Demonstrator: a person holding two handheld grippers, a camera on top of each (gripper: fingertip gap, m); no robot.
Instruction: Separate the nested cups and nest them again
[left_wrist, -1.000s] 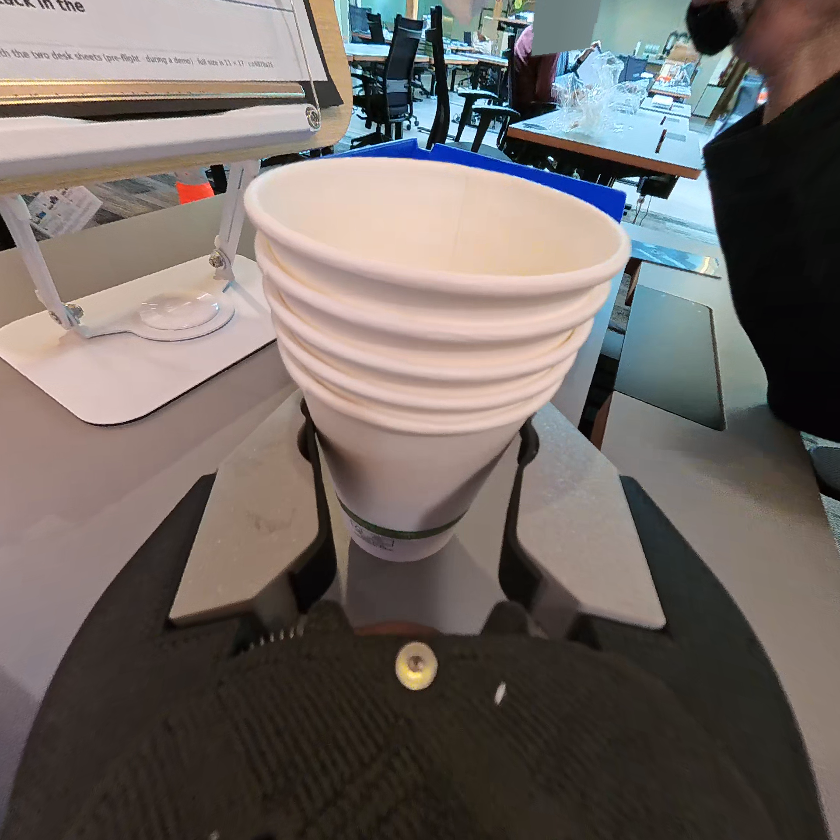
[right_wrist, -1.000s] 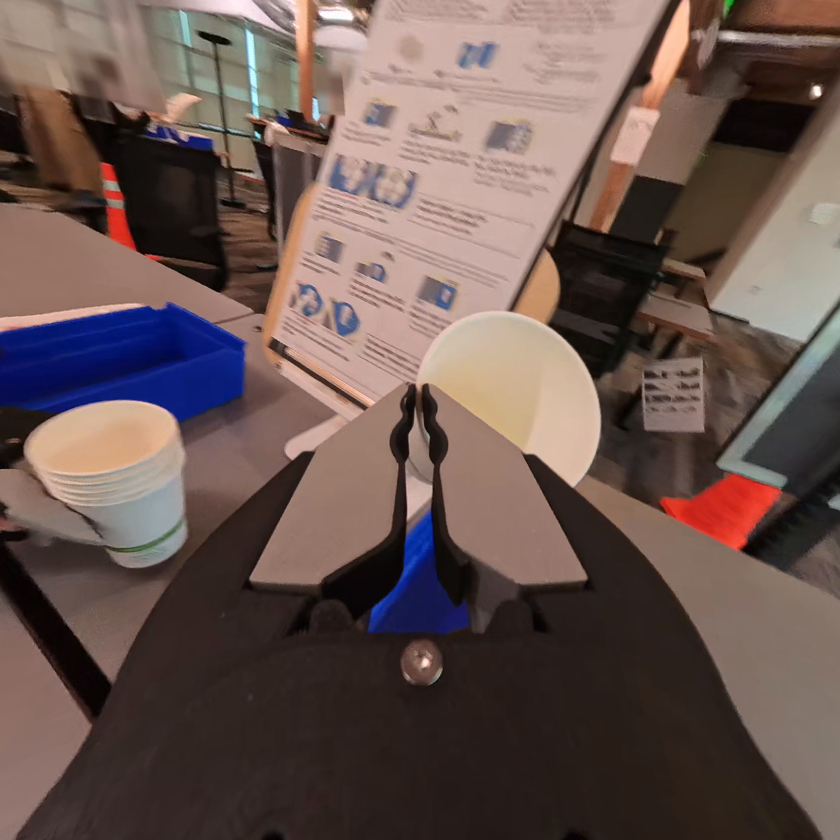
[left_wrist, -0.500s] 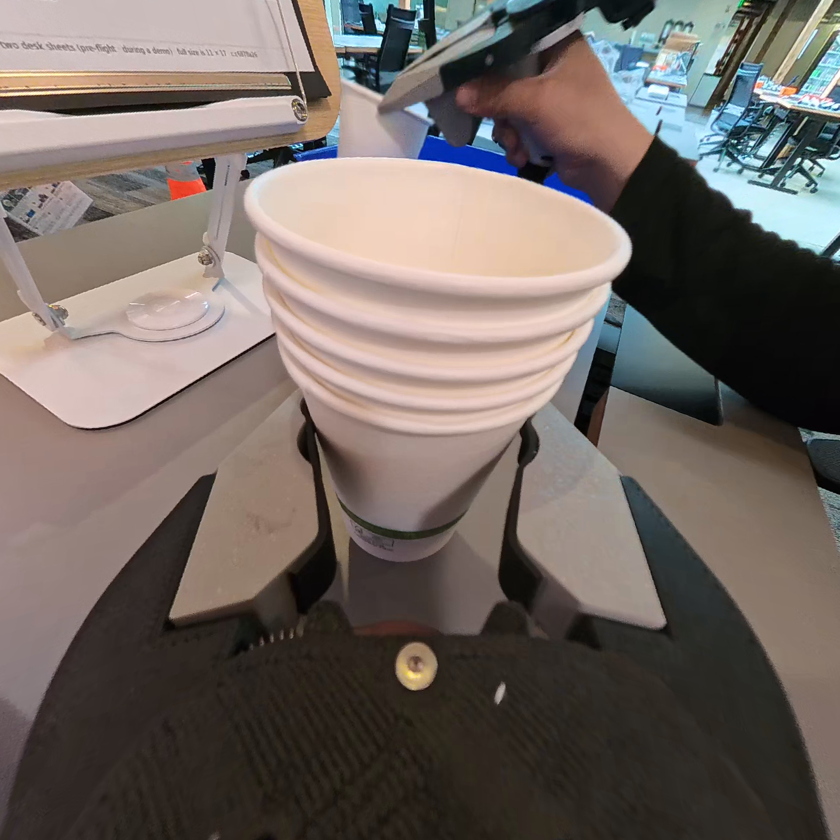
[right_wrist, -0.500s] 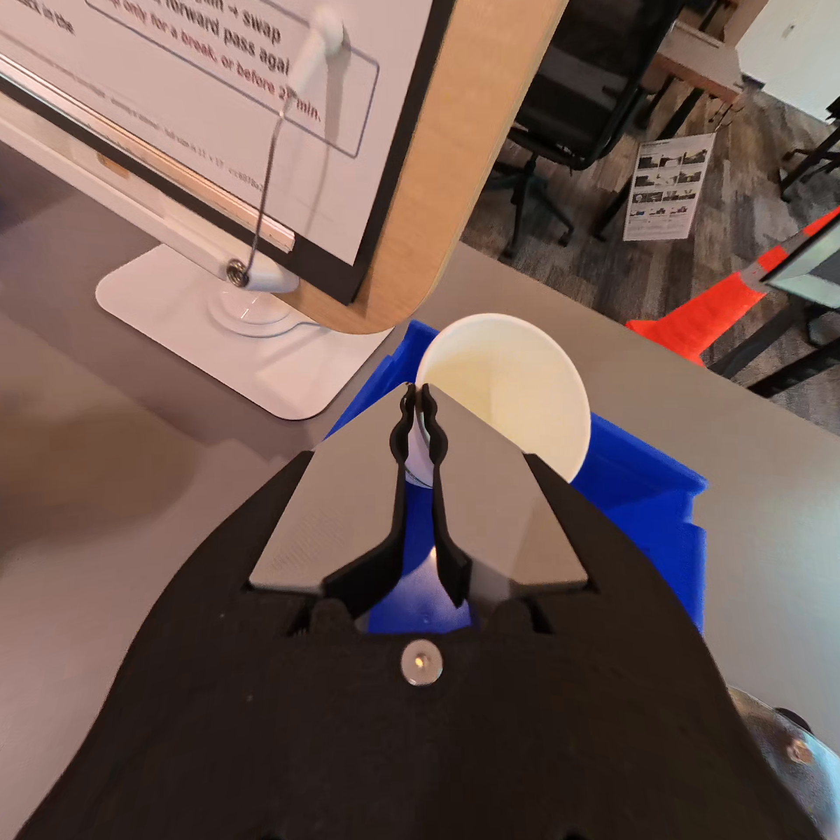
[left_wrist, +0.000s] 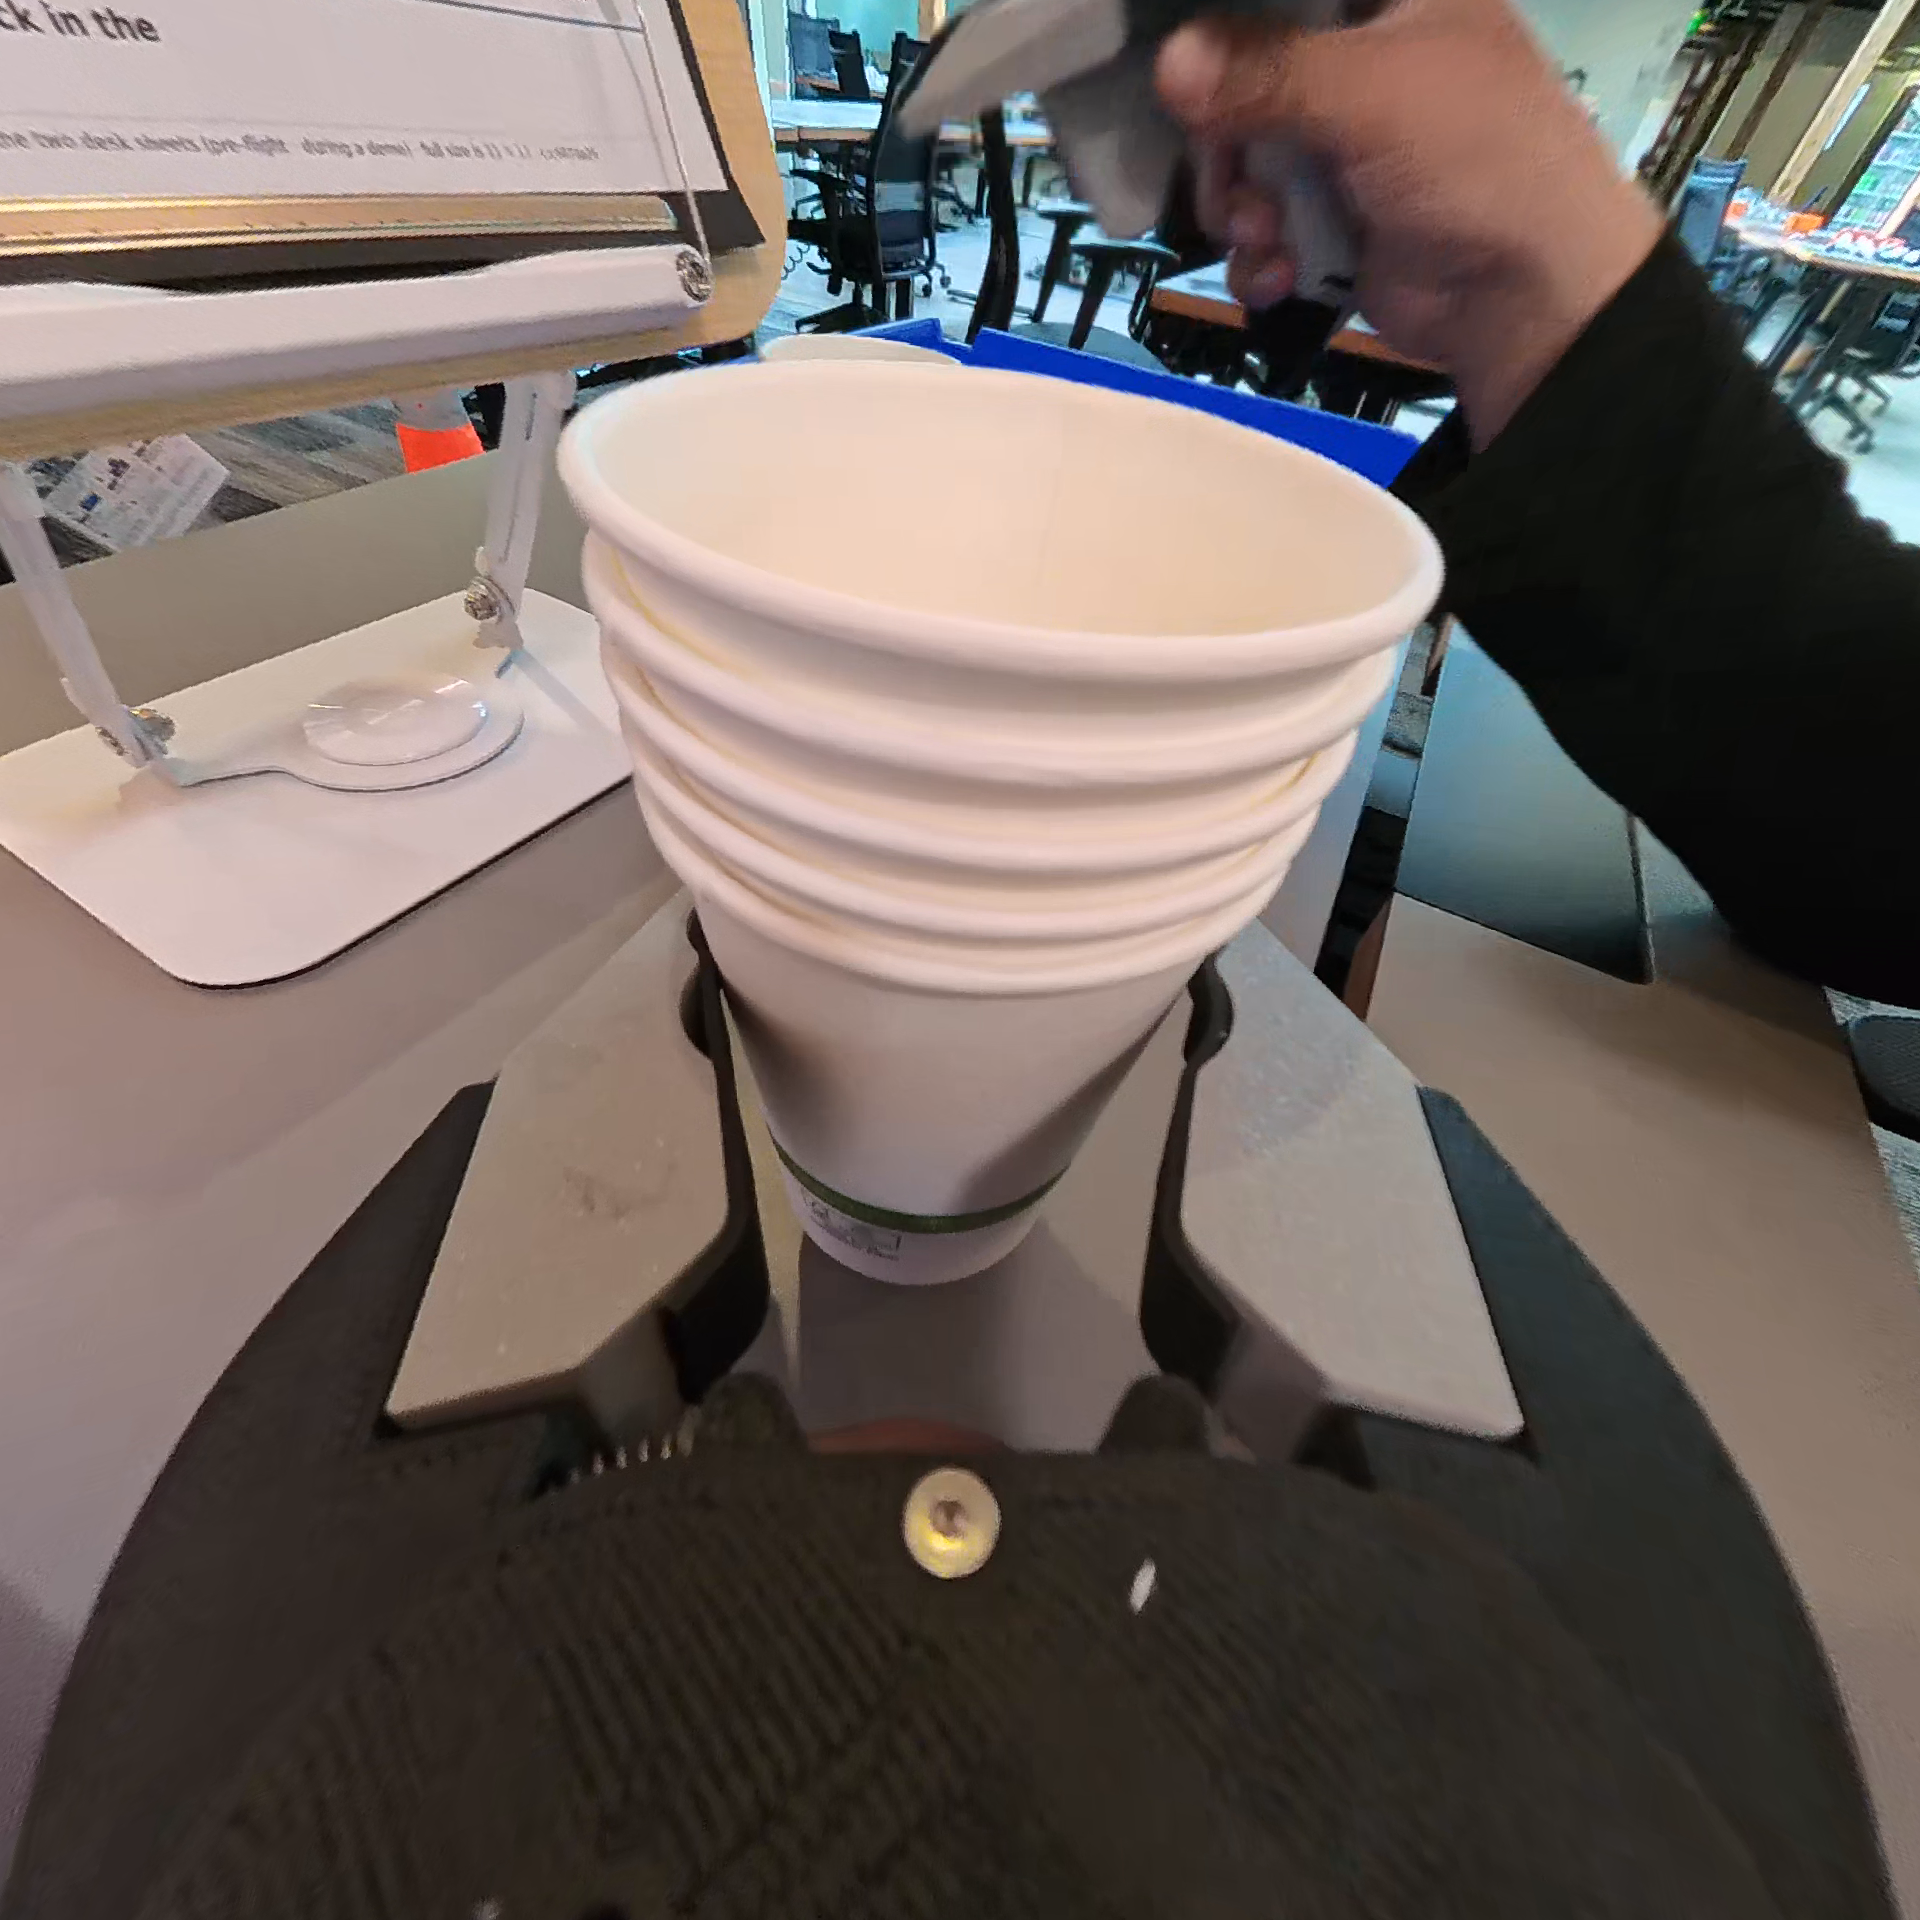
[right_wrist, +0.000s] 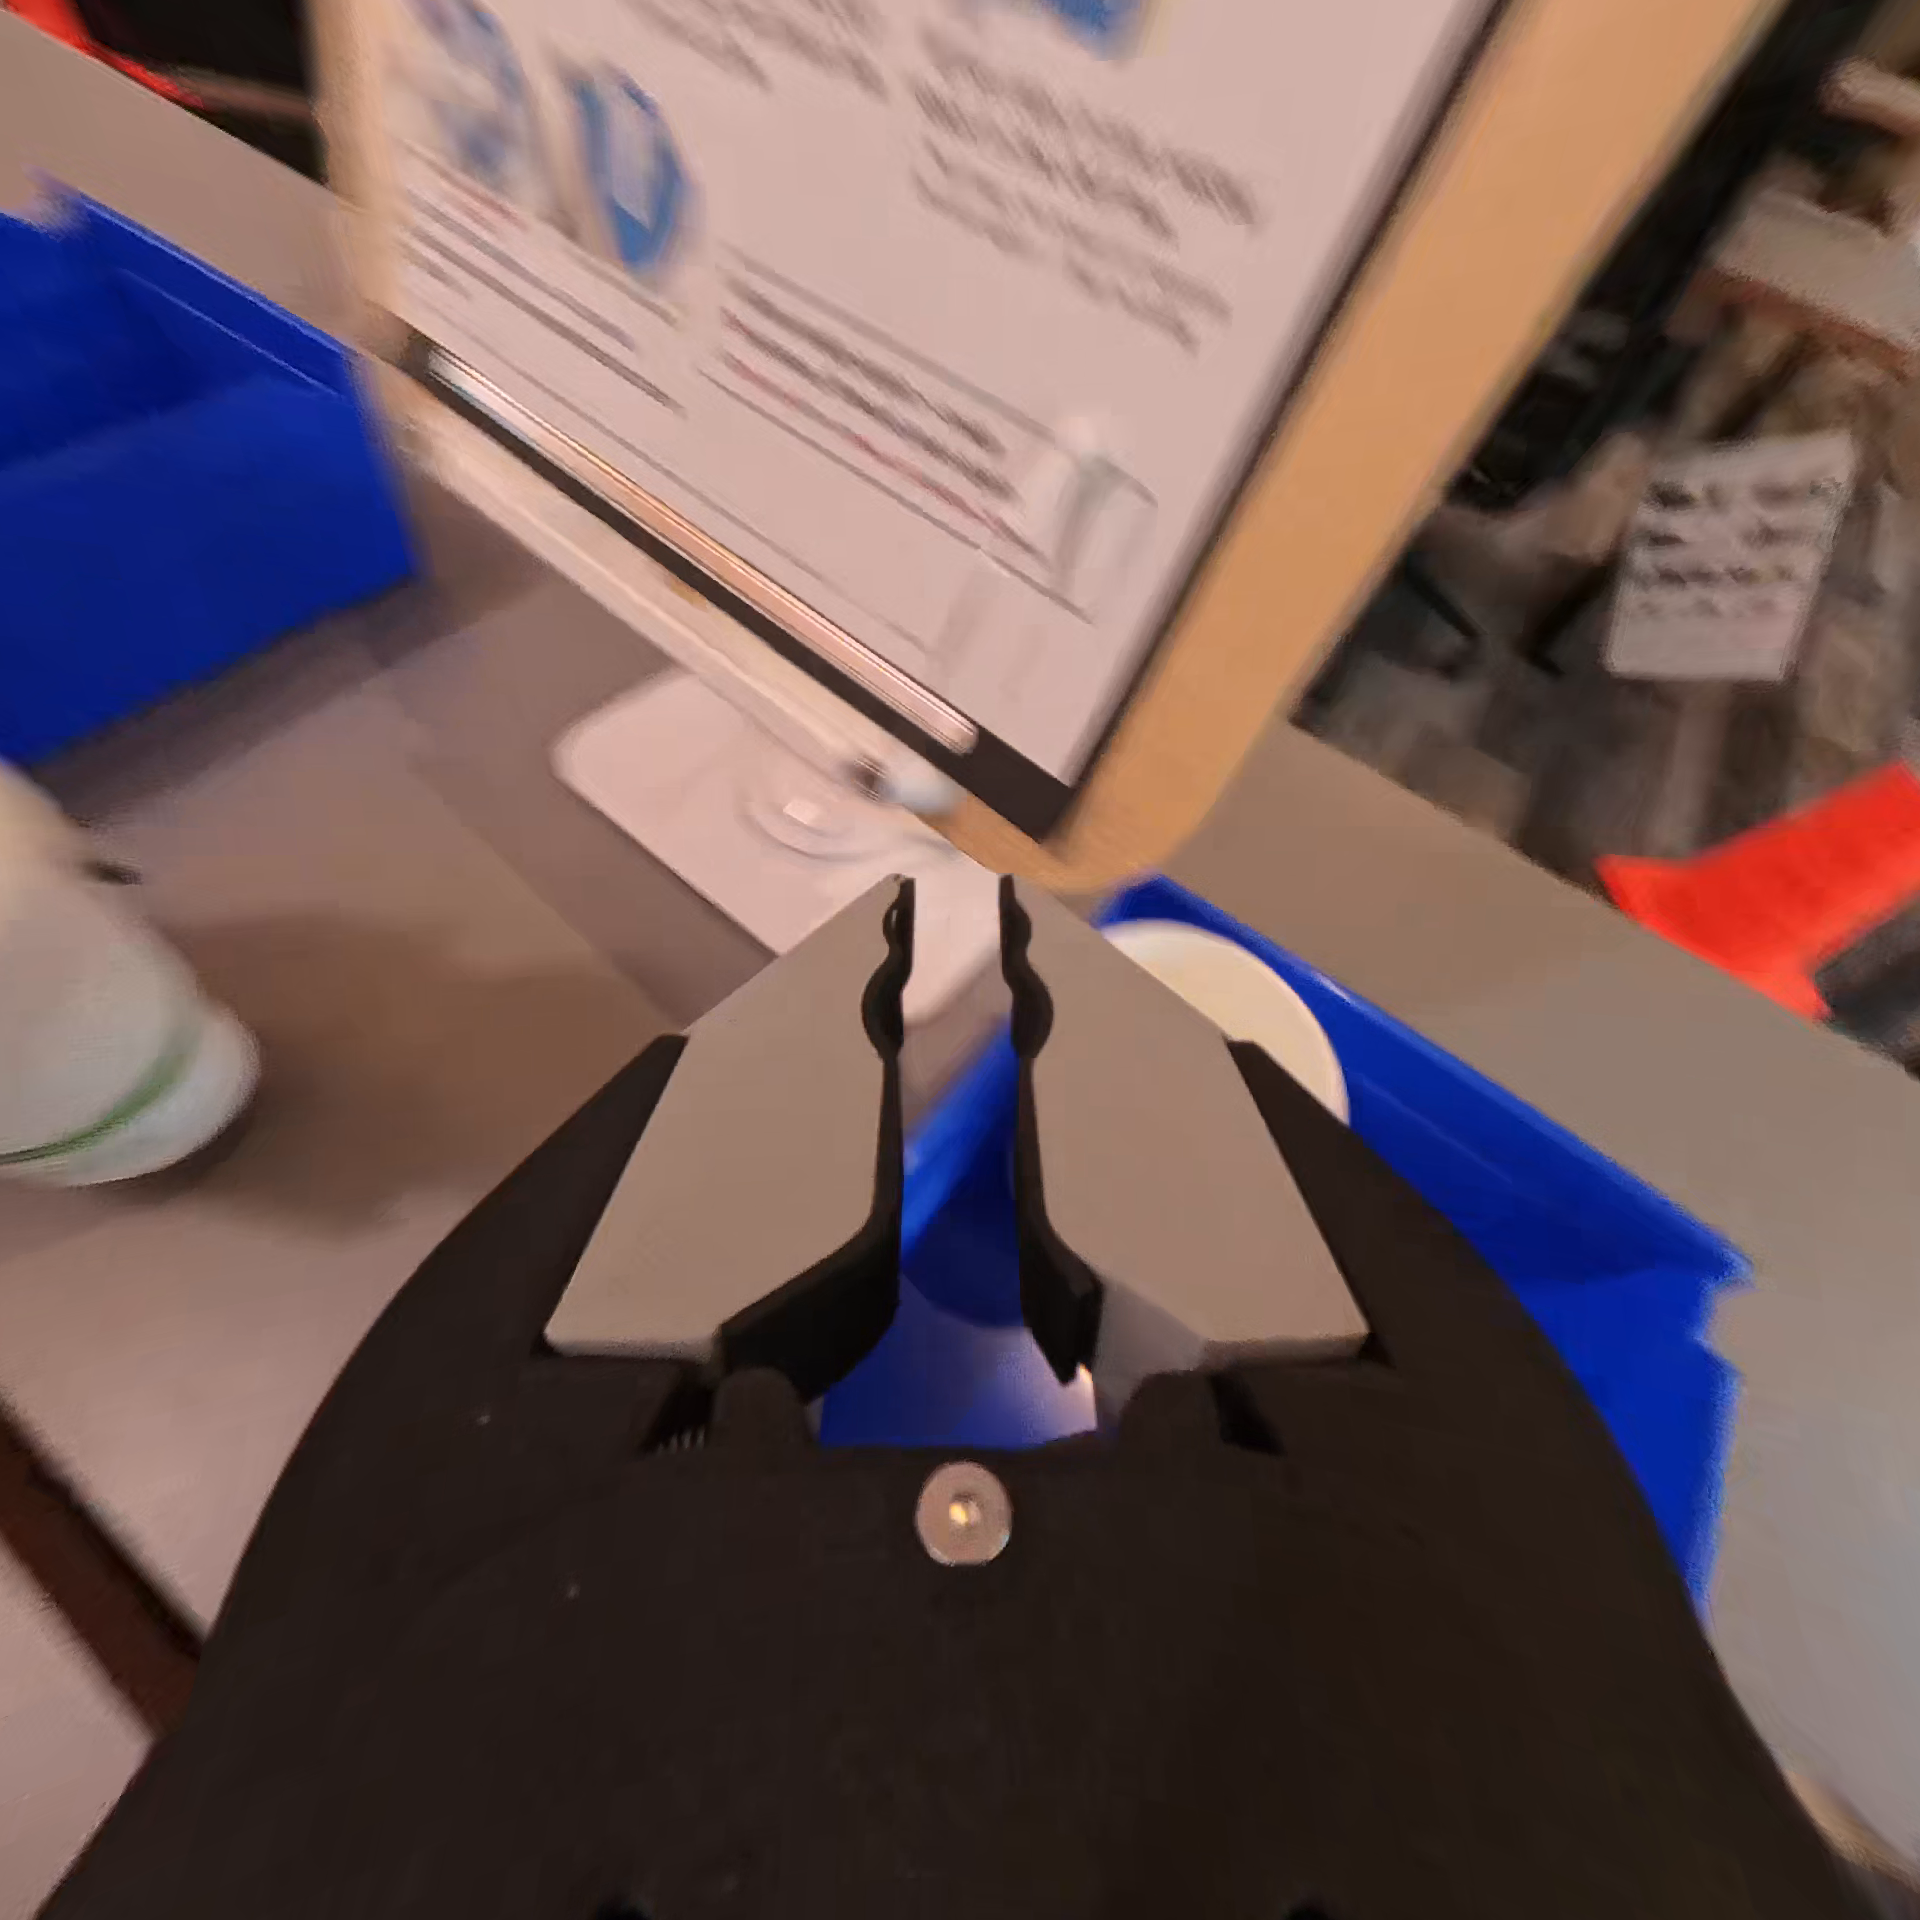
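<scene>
Grey tabletop (left_wrist: 187, 1122) carries the whole scene, with an office of desks and chairs behind it. On it stands a white document stand (left_wrist: 312, 810) holding a printed sheet on a wooden board (right_wrist: 935, 312).

The left gripper (left_wrist: 956, 1039) has its jaws closed against the lower wall of a stack of nested white paper cups (left_wrist: 987, 748), one finger on each side. The stack stands upright, and the bottom cup bears a green band near its base. In the right wrist view the same stack shows blurred at the left edge (right_wrist: 94, 1018).

The right gripper (right_wrist: 951, 904) is empty, its jaws parted by a narrow gap. Below and just beyond it a single white cup (right_wrist: 1236, 1008) sits upright inside a blue bin (right_wrist: 1507, 1226). The left wrist view shows that cup's rim (left_wrist: 852, 349) peeking over the bin's near wall (left_wrist: 1195, 379), behind the stack. Above the bin, a hand (left_wrist: 1403, 187) in a black sleeve holds the right gripper, which is blurred in that view.
</scene>
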